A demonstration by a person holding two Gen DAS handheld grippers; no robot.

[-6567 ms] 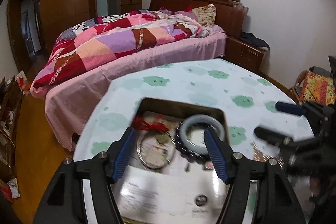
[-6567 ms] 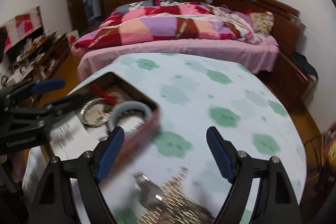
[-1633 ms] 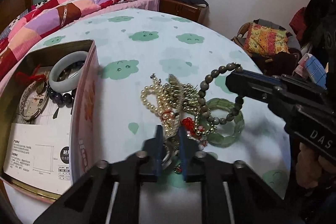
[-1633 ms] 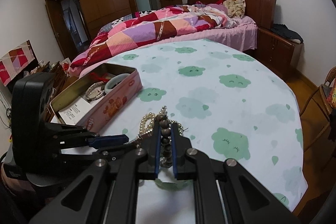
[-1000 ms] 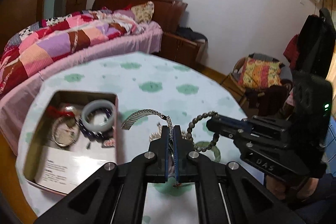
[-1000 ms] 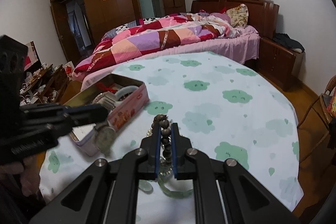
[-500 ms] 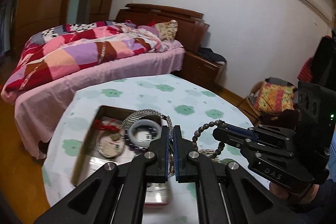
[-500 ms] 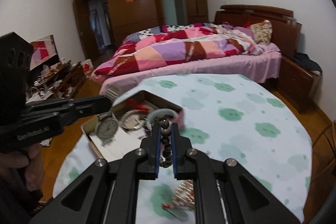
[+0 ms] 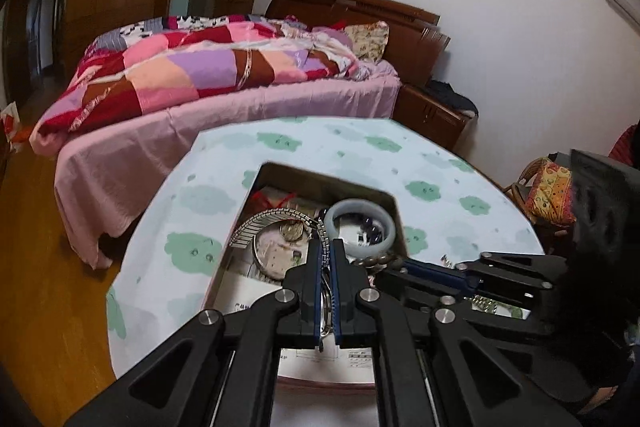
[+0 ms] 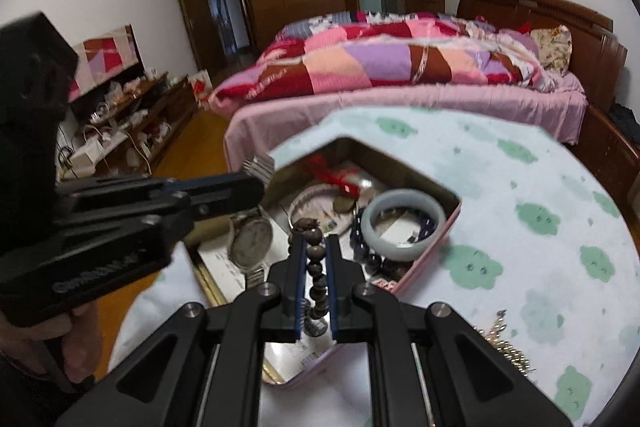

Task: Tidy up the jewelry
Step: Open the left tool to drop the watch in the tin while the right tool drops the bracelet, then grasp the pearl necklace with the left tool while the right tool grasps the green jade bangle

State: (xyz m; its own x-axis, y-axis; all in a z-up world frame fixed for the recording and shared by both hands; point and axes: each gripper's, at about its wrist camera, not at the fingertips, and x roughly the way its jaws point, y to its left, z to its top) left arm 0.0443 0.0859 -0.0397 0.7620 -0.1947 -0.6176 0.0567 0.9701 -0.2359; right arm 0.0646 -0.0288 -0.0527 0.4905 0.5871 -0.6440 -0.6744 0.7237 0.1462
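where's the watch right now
The watch hangs from the shut left gripper over the near-left part of the open tin box, left of the pale jade bangle in the right wrist view.

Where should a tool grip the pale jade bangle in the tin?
Take the pale jade bangle by its near-left rim, coming from above, one finger inside the hole and one outside. It lies flat and open in the tin, its right side close to the wall, with dark beads along its near edge.
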